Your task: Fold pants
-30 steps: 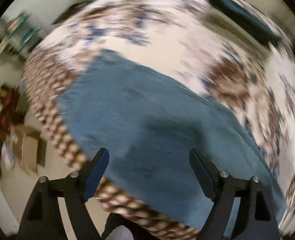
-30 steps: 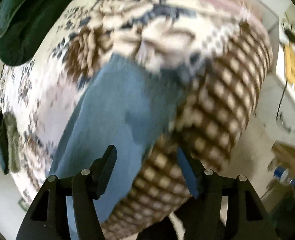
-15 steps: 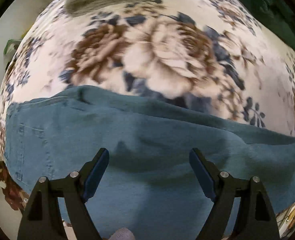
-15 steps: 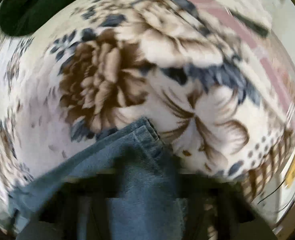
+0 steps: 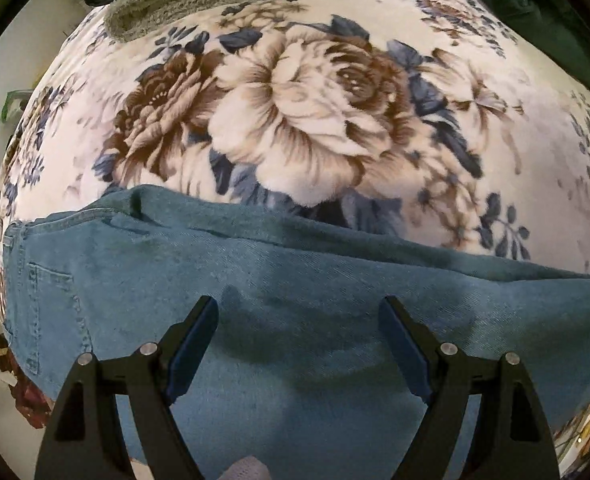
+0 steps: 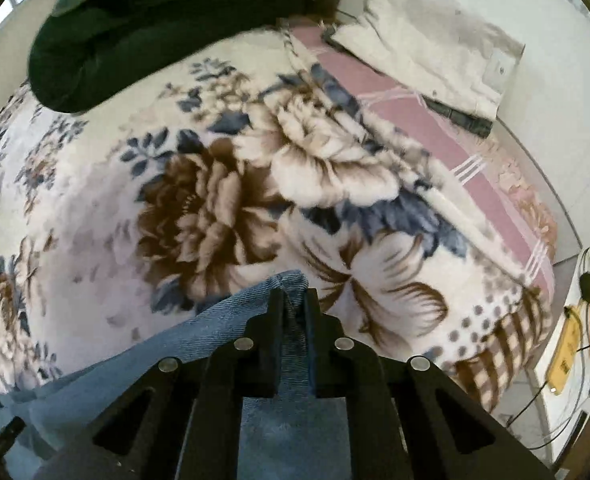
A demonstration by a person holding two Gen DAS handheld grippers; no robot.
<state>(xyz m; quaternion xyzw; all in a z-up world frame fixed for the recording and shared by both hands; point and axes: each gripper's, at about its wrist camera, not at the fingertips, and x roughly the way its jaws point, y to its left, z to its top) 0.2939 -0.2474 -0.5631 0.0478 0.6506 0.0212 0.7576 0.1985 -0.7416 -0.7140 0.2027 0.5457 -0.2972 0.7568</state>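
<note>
Here the blue denim pants (image 5: pixel 295 300) lie flat on the bed, their long axis running side to side across the left wrist view, with the stitched back pocket (image 5: pixel 43 308) and waistband end toward the left. The denim looks smooth and doubled over, with a soft ridge along its far edge. The left gripper (image 5: pixel 299 320) hovers over the mid-section, jaws spread wide and empty. The right gripper (image 6: pixel 293 304) is clamped on a hem corner of the pants (image 6: pixel 287 284). Underneath spreads a cream fleece blanket with brown and blue roses (image 5: pixel 315 120); a dark green cloth (image 6: pixel 155 20) lies beyond.
</note>
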